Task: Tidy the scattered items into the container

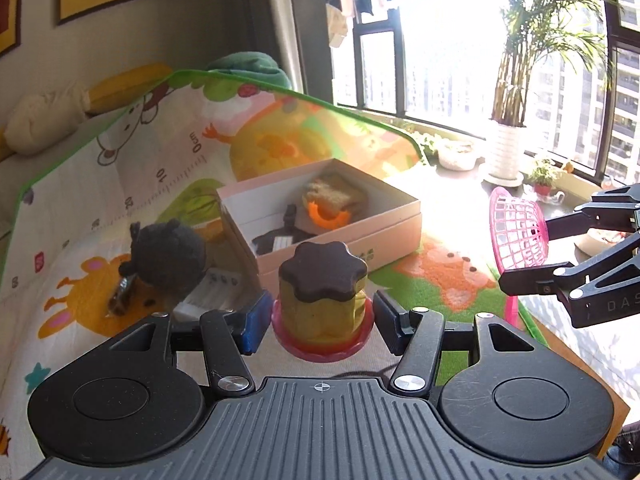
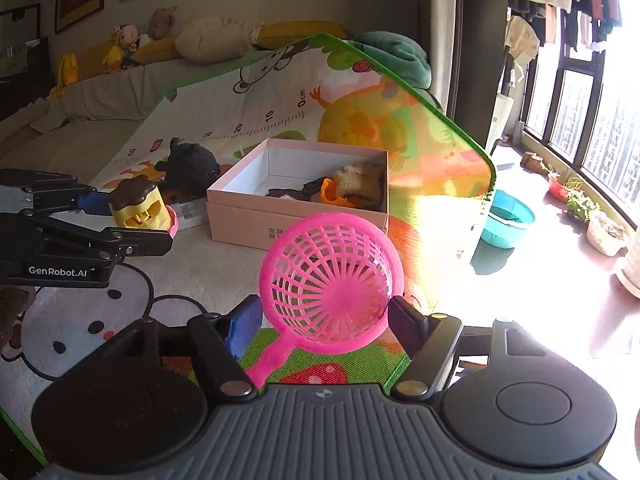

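Left wrist: black plush toy (image 1: 168,254) beside pink box (image 1: 340,236); window plants (image 1: 516,80) beyond.

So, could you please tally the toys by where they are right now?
Held in grippers: 2, yellow toy and pink strainer.
Inside the pink box: 3, plush, orange ring, dark item.
Loose on mat: 1, black plush.
Total: 6

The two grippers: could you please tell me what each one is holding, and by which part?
Left gripper holds the yellow toy by its lower sides. Right gripper holds the pink strainer across its mesh bowl, handle hanging free.
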`<state>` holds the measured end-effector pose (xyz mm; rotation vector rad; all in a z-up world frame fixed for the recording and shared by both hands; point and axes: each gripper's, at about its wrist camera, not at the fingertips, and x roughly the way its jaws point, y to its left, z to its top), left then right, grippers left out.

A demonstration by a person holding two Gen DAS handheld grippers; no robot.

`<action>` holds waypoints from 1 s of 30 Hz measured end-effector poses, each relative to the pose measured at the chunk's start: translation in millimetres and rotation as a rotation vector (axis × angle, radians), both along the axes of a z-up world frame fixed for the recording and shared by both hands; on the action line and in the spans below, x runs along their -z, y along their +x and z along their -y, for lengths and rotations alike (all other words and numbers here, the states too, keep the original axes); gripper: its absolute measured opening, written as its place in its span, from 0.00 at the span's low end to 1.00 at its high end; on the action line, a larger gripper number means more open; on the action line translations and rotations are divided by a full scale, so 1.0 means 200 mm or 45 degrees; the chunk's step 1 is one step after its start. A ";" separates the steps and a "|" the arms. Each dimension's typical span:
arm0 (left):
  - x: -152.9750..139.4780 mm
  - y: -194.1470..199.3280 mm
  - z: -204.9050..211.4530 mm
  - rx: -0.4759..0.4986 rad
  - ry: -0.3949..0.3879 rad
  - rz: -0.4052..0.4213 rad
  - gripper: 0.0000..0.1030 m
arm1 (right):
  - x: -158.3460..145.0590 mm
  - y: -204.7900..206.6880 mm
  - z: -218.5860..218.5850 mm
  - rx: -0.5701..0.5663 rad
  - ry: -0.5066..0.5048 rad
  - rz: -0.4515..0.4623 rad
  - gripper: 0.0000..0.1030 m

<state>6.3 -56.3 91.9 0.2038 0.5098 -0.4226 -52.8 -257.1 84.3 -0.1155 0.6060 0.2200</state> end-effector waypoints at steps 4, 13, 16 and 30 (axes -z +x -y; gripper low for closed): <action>-0.14 0.17 0.07 0.050 -0.005 0.104 0.59 | -0.13 0.08 0.04 0.006 -0.031 0.111 0.68; -0.18 0.71 0.14 0.039 -0.107 0.133 0.61 | -0.34 0.71 -0.01 0.023 0.014 0.193 0.68; -0.13 0.84 0.03 -0.022 -0.175 0.067 0.84 | -0.30 0.94 -0.06 -0.043 0.024 0.114 0.74; 0.29 0.35 -0.41 -0.228 -0.066 -0.236 0.99 | -0.18 1.05 -0.05 0.071 0.215 0.043 1.00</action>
